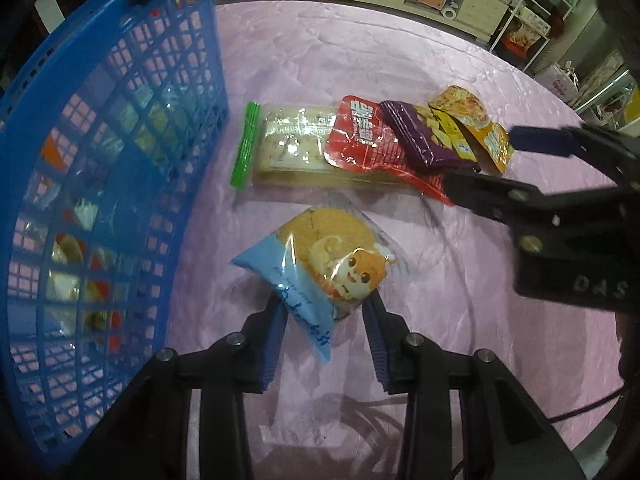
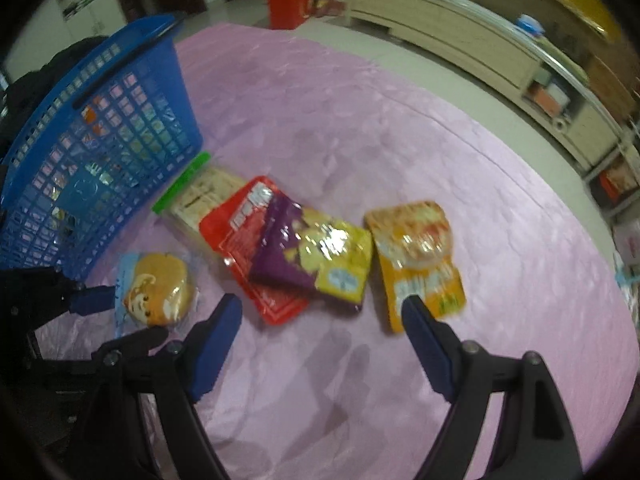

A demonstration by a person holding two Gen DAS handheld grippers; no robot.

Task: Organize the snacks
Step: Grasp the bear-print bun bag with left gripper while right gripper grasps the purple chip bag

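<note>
A wrapped round cookie with a cartoon face (image 1: 326,264) lies on the pink tablecloth (image 1: 460,280). My left gripper (image 1: 325,320) is open, its fingers on either side of the pack's near end. It also shows in the right wrist view (image 2: 158,290). A clear cracker bag with a green zip (image 1: 280,144), a red pouch (image 1: 360,132), a purple-yellow pack (image 1: 424,136) and an orange pouch (image 1: 476,120) lie beyond. My right gripper (image 2: 320,312) is open above the cloth, near the purple-yellow pack (image 2: 320,252) and orange pouch (image 2: 420,256).
A blue plastic basket (image 1: 100,152) holding several snacks stands at the left, close to the cookie and cracker bag; it also shows in the right wrist view (image 2: 104,132). Beyond the table edge are low cabinets (image 2: 460,40) and shelves.
</note>
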